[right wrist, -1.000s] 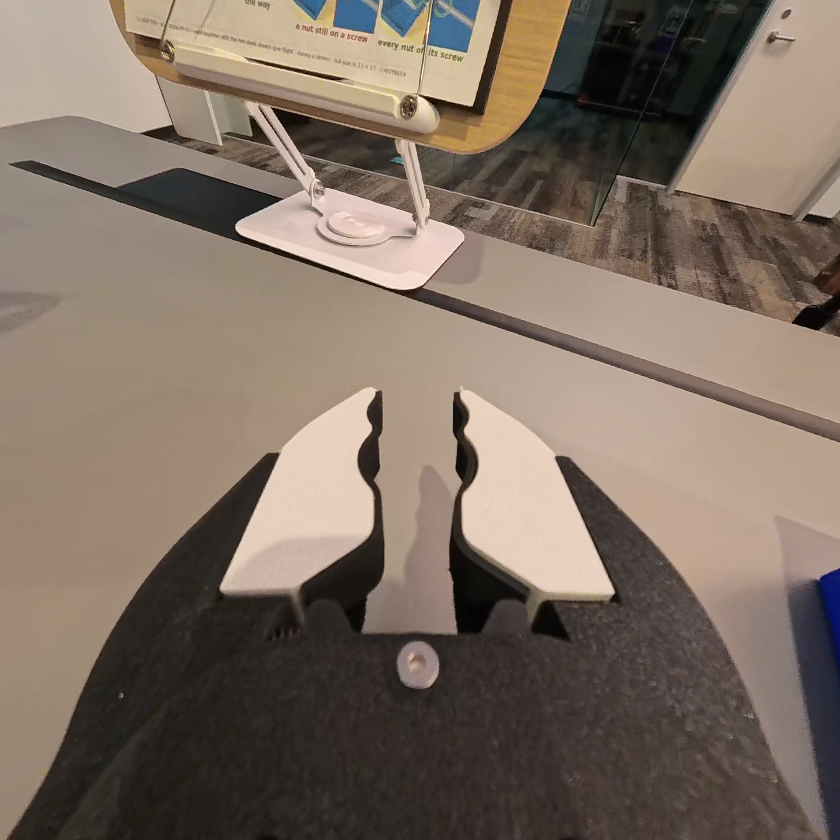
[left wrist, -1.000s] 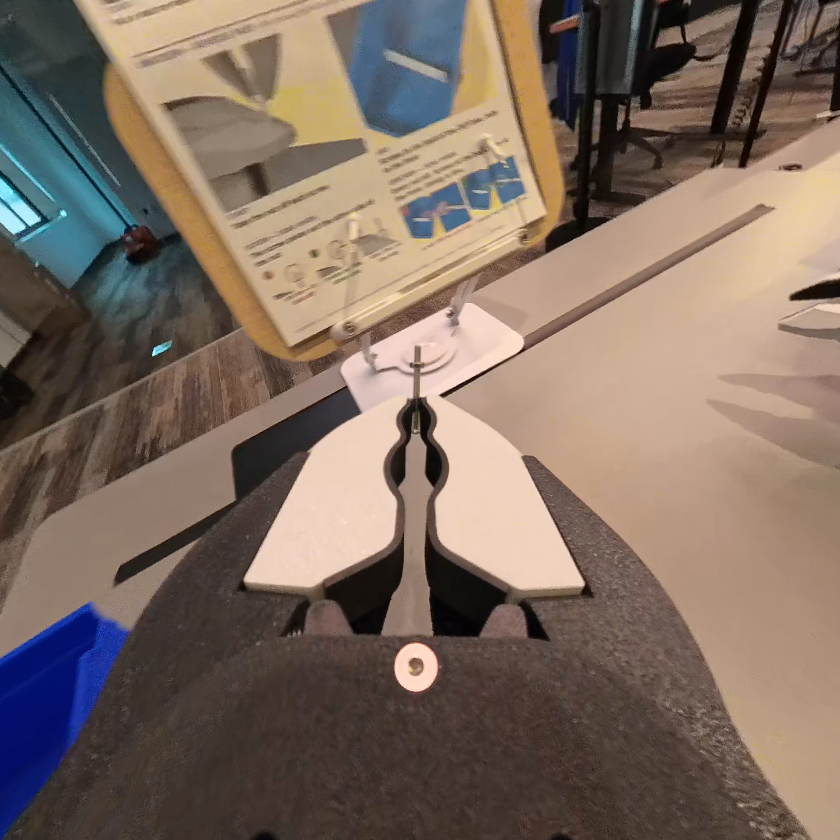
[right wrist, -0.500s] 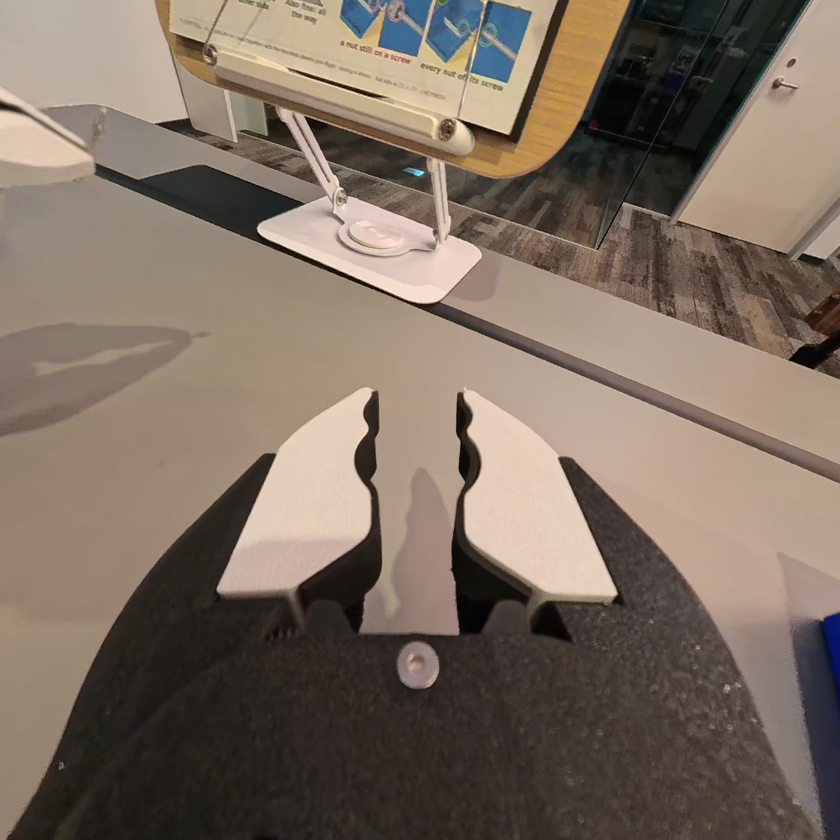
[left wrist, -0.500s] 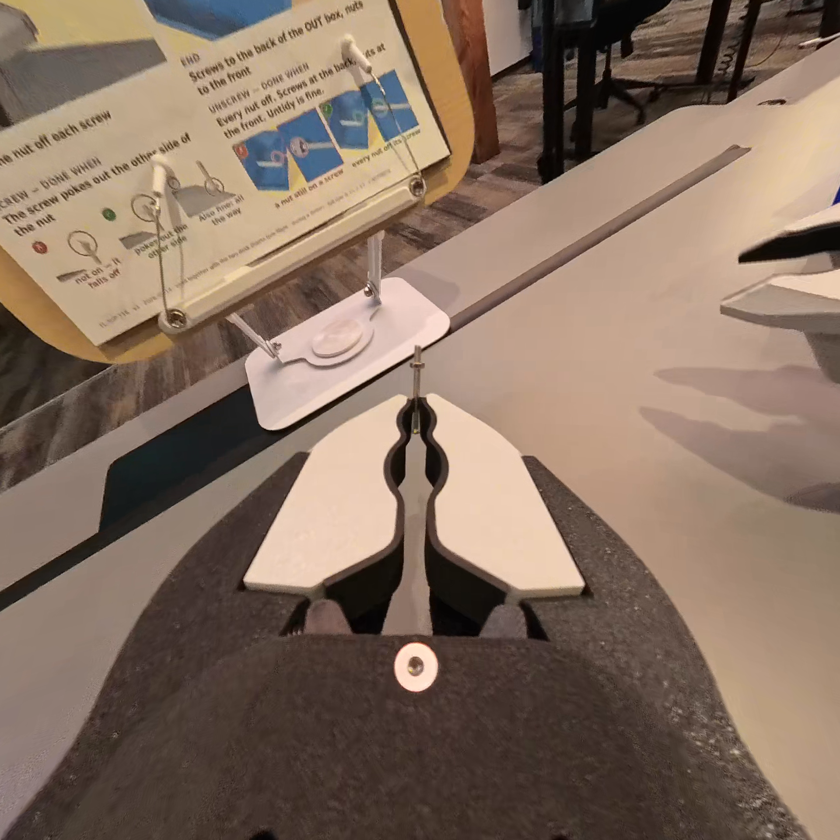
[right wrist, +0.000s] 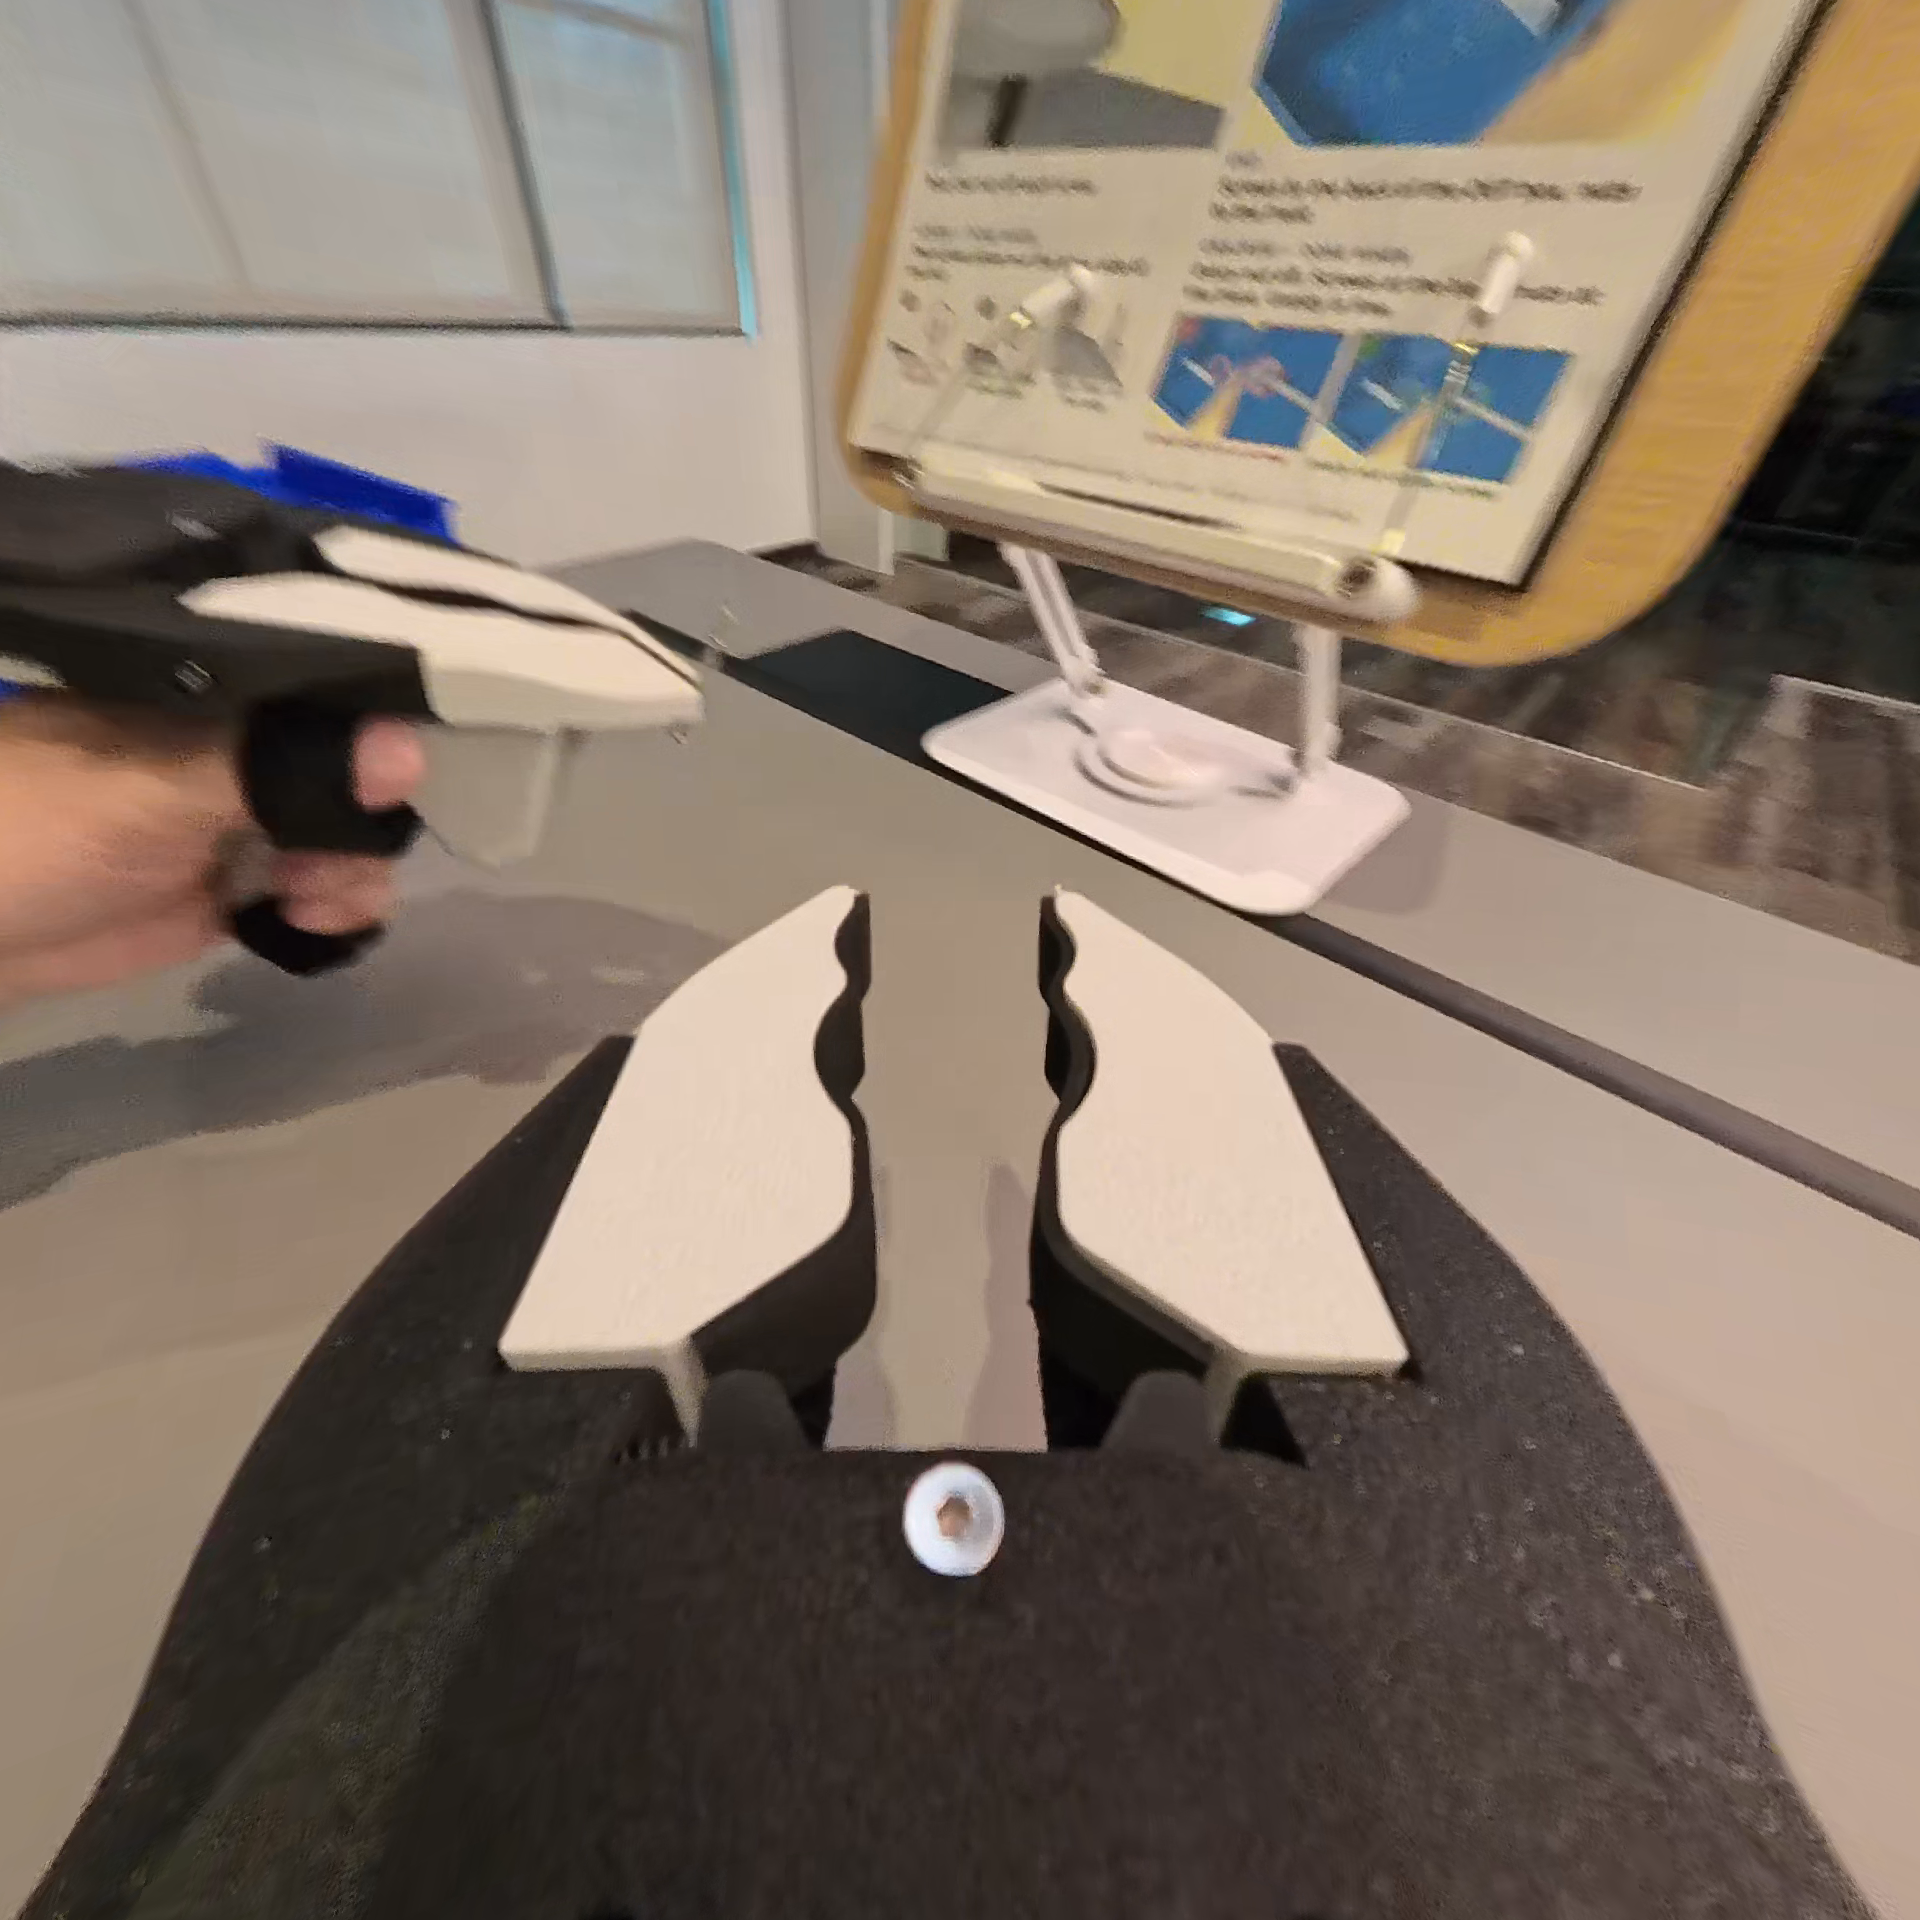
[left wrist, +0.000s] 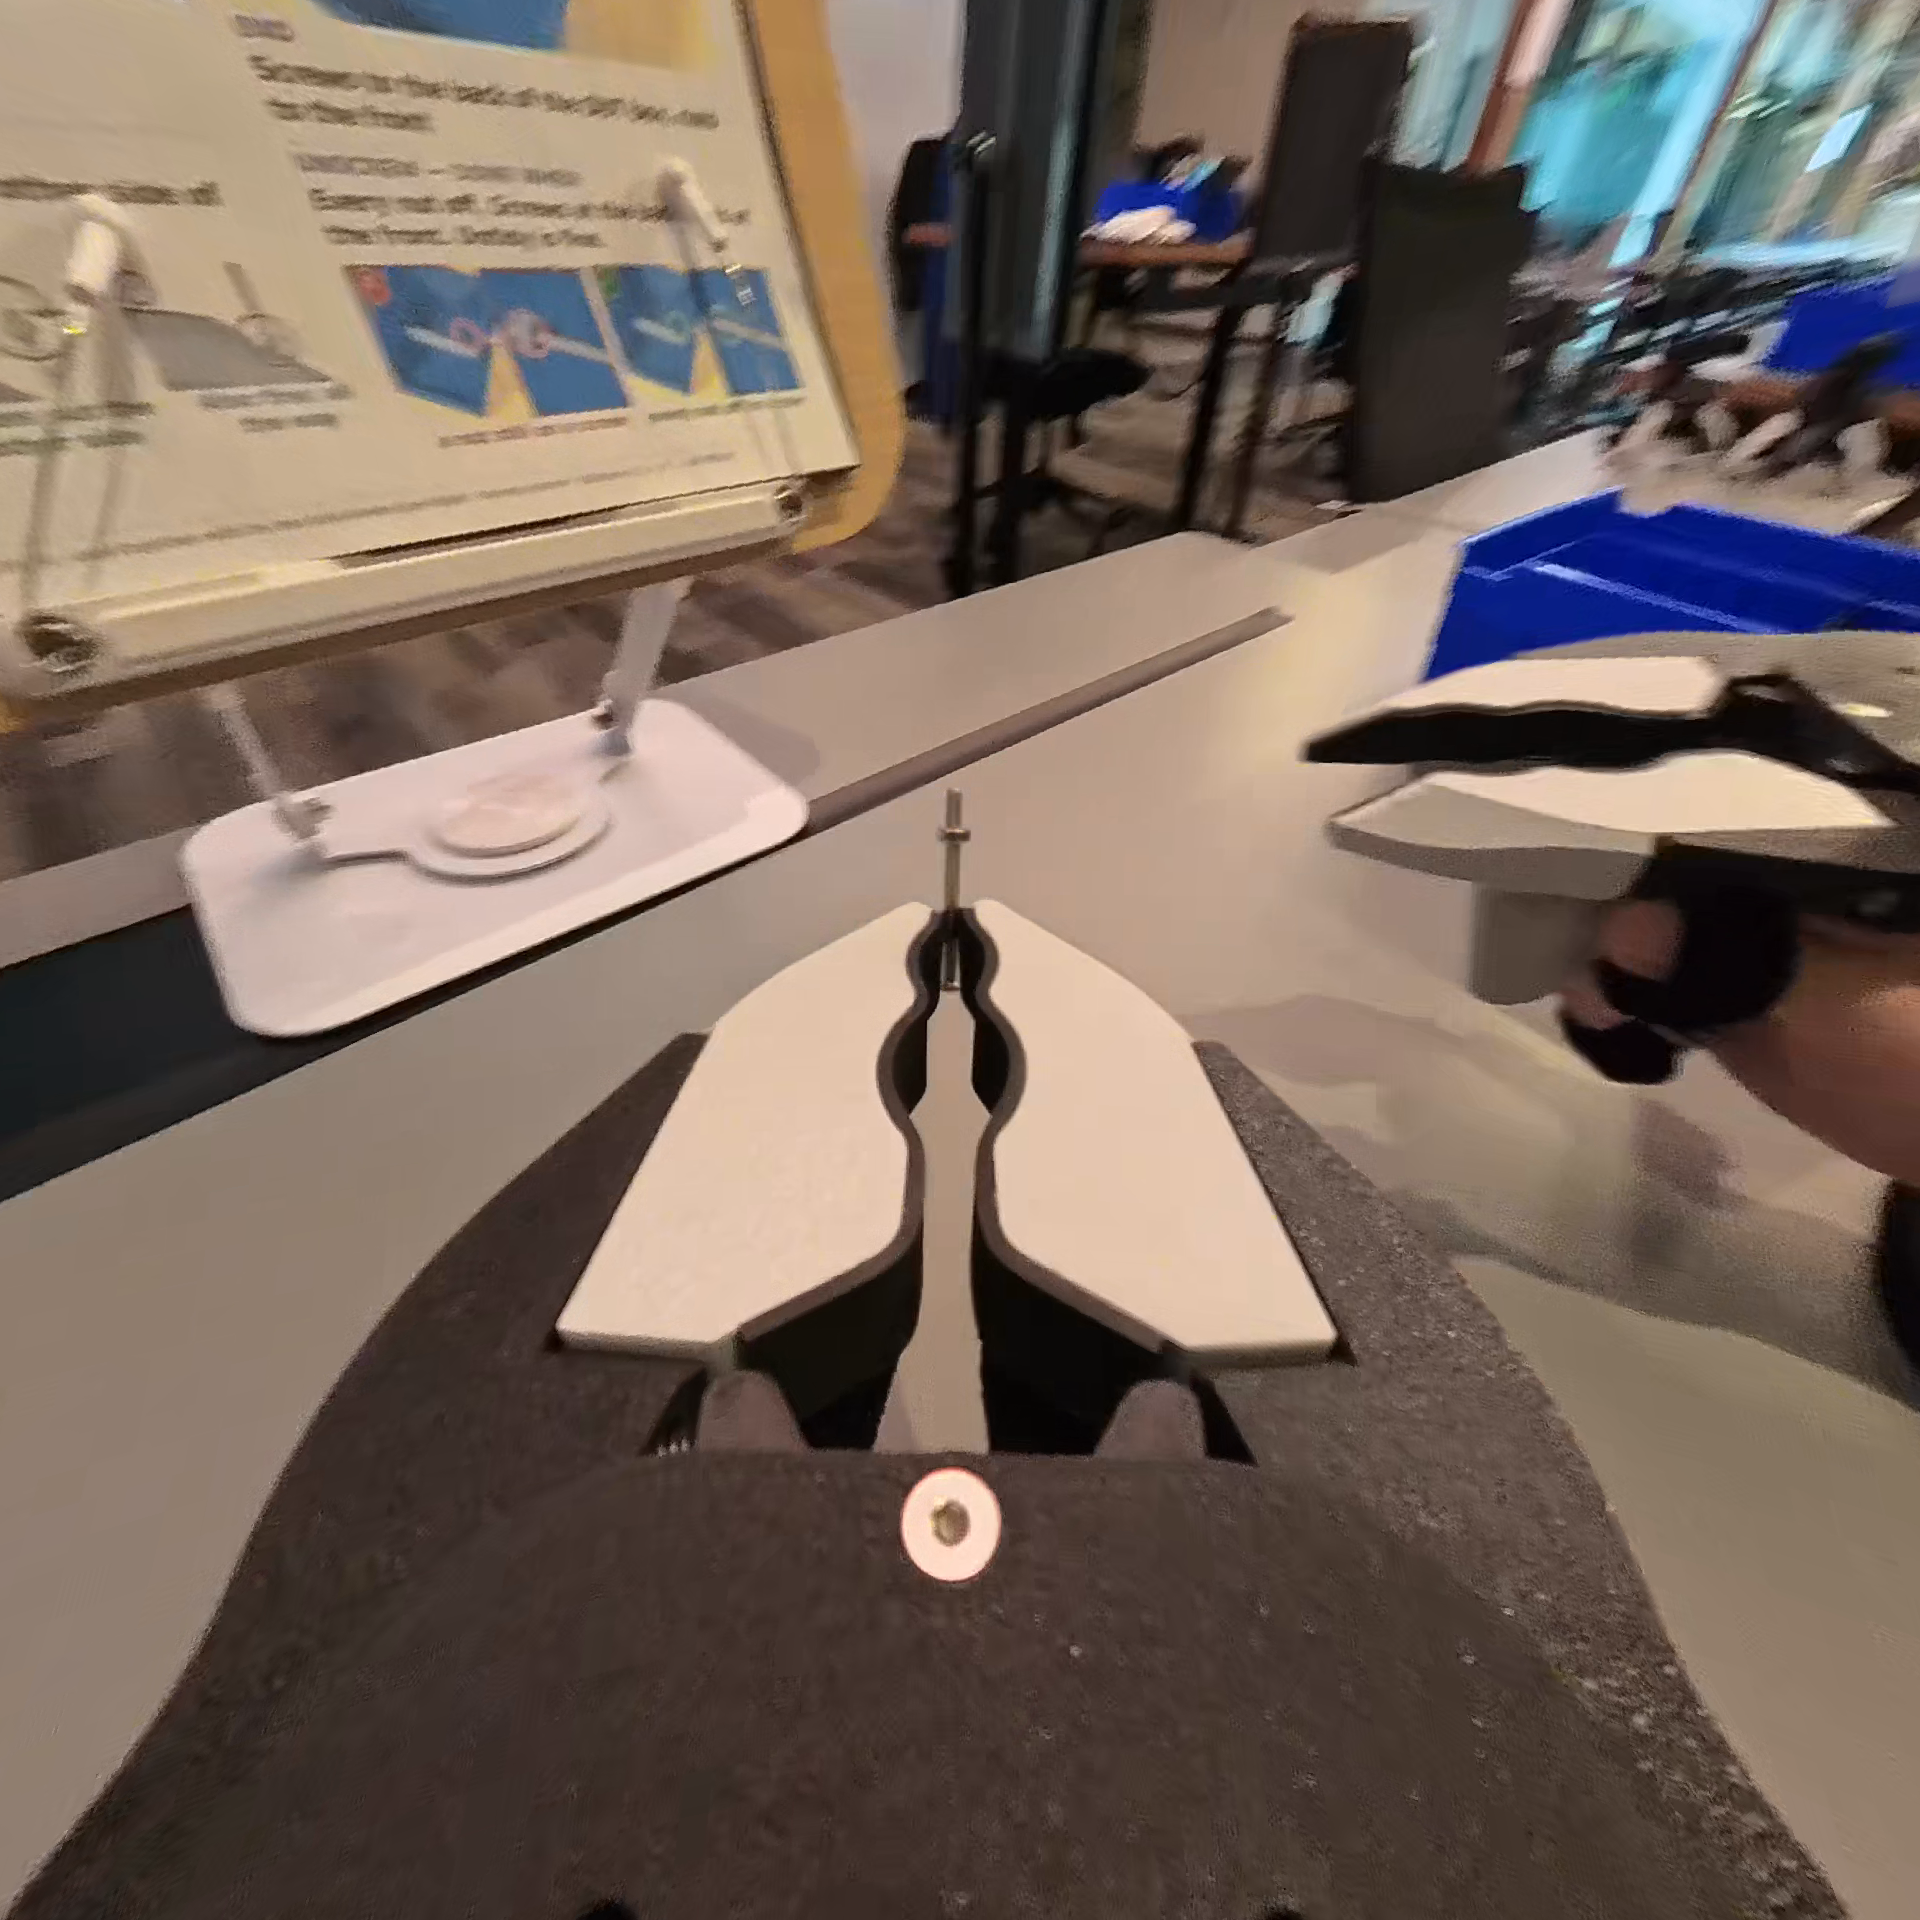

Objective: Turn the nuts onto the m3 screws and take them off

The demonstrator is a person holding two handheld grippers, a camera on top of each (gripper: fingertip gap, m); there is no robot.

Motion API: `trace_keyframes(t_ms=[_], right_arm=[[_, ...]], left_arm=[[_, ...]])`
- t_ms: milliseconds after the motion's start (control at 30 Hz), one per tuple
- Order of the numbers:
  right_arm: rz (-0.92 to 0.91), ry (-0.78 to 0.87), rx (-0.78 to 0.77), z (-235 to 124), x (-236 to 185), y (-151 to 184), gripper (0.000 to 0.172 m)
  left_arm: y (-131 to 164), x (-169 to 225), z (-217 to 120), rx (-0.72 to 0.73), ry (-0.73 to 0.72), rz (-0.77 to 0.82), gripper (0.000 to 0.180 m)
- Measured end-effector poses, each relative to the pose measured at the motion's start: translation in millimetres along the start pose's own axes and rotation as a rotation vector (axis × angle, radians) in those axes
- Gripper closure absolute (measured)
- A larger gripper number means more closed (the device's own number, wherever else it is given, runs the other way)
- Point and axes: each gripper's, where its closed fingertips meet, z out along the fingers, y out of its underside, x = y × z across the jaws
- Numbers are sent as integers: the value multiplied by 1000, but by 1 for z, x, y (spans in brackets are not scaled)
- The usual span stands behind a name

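Above the grey table [left wrist: 1143, 935], near the white stand [left wrist: 488, 862], my left gripper [left wrist: 951, 914] pinches a screw [left wrist: 951, 862] upright, nut exposed; my right gripper [right wrist: 951, 904], beside it, stands empty, half-open.

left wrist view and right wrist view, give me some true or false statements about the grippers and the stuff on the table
1. The left gripper pinches a thin metal screw carrying a nut. True.
2. The right gripper holds a screw as well. False: its fingers stand apart with only the grey table showing between them.
3. A white stand base rests on the table. True.
4. A red bin sits behind the right gripper. False: the bin there is blue.
5. The instruction board lies flat on the table. False: it is propped up on the stand.
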Motion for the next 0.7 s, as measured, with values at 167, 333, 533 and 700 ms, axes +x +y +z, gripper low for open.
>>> trace_keyframes(t_ms=[167, 333, 533, 700], right_arm=[[121, -318, 67, 27, -40, -38, 140], [160, -507, 44, 44, -49, -59, 139], [284, -670, 84, 42, -65, -64, 144], [330, -710, 126, 34, -68, -76, 150]], left_arm=[[-11, 14, -2, 73, 179, -73, 178], [-18, 21, -11, 122, 280, -94, 178], [-32, 30, -19, 180, 381, -158, 178], [-44, 40, -23, 205, 468, -265, 178]])
